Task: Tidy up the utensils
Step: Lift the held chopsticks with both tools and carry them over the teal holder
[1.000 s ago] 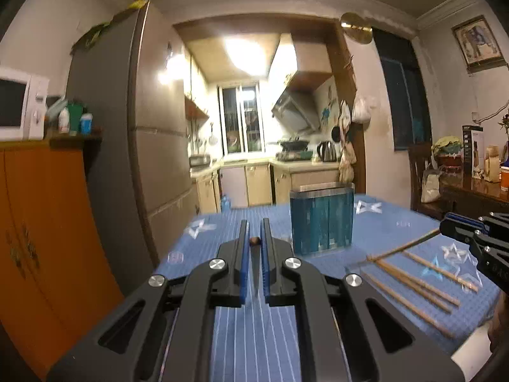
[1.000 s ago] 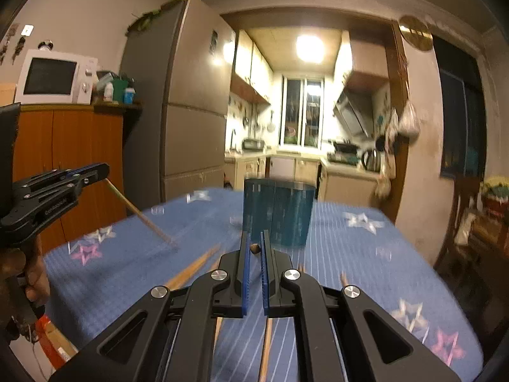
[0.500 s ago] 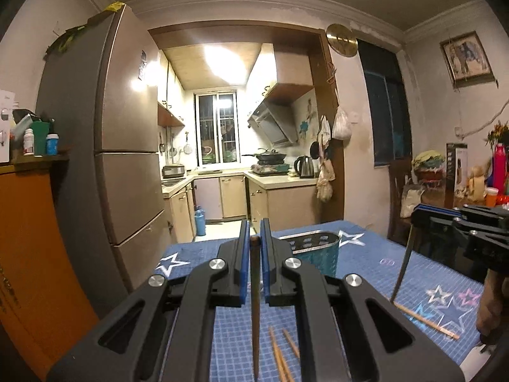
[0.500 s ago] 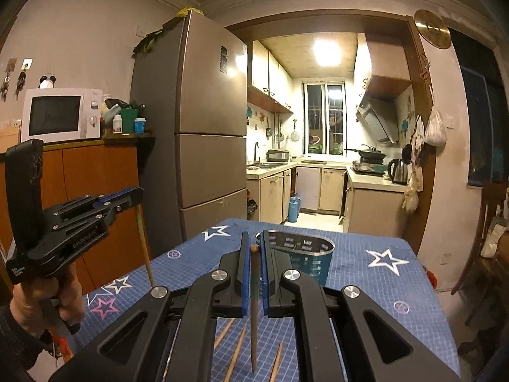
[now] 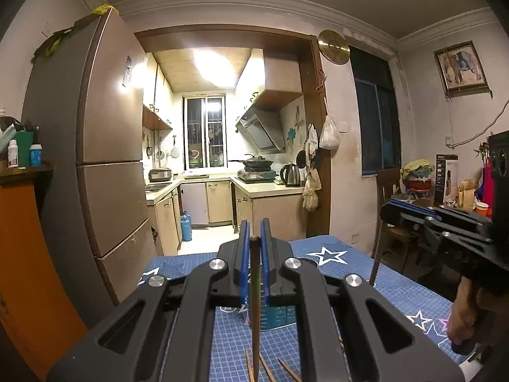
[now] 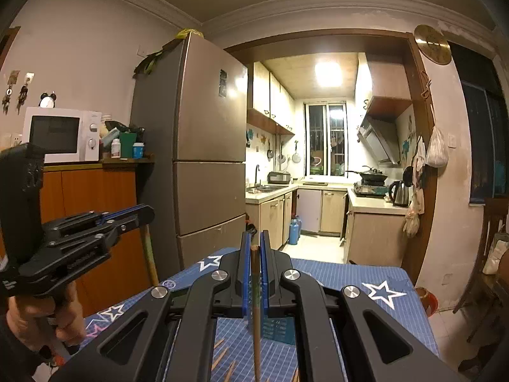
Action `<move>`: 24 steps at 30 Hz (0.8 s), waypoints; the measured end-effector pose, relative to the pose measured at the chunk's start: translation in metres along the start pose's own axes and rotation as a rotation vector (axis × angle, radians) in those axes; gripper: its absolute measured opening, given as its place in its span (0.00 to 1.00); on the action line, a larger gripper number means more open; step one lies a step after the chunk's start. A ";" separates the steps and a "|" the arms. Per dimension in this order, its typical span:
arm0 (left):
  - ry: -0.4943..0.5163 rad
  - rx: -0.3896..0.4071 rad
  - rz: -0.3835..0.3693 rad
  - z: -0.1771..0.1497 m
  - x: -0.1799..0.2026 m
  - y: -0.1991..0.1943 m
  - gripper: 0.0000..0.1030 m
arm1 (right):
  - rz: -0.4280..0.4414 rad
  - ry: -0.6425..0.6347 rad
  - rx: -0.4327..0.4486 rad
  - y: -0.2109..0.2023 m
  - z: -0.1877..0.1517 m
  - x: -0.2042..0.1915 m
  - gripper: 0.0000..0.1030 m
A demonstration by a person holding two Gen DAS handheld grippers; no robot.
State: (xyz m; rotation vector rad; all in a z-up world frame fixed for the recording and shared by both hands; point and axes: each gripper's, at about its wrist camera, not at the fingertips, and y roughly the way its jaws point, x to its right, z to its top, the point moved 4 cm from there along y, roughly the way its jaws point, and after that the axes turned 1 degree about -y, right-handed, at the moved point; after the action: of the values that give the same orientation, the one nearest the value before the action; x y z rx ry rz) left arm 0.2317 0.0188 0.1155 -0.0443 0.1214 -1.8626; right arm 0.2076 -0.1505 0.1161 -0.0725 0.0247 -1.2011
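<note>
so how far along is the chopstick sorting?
Done: nothing visibly in the holder yet. In hand: the left gripper and the right gripper each clamp one chopstick, hanging down above the table. Left: drop both in, then collect the loose chopsticks on the tablecloth.

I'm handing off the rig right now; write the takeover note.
Left gripper: shut on a chopstick that hangs down.
Right gripper: shut on a second chopstick, also hanging down.
Blue utensil holder: on the blue star tablecloth, partly hidden below the grippers.
Done: two chopsticks lifted.
Left: drop both into the holder, then collect the loose chopsticks lying on the cloth.
</note>
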 end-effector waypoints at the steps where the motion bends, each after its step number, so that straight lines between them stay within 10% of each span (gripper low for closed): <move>1: -0.001 0.000 -0.002 0.001 0.001 0.001 0.05 | 0.002 0.006 0.003 0.002 0.000 0.002 0.07; 24: -0.028 0.093 -0.010 0.064 0.005 0.060 0.05 | -0.034 0.003 0.085 0.066 0.072 0.054 0.07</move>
State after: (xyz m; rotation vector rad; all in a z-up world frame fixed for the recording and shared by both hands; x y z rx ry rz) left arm 0.2935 -0.0075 0.1725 -0.0073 0.0151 -1.8748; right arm 0.2927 -0.1743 0.1845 0.0037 -0.0248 -1.2350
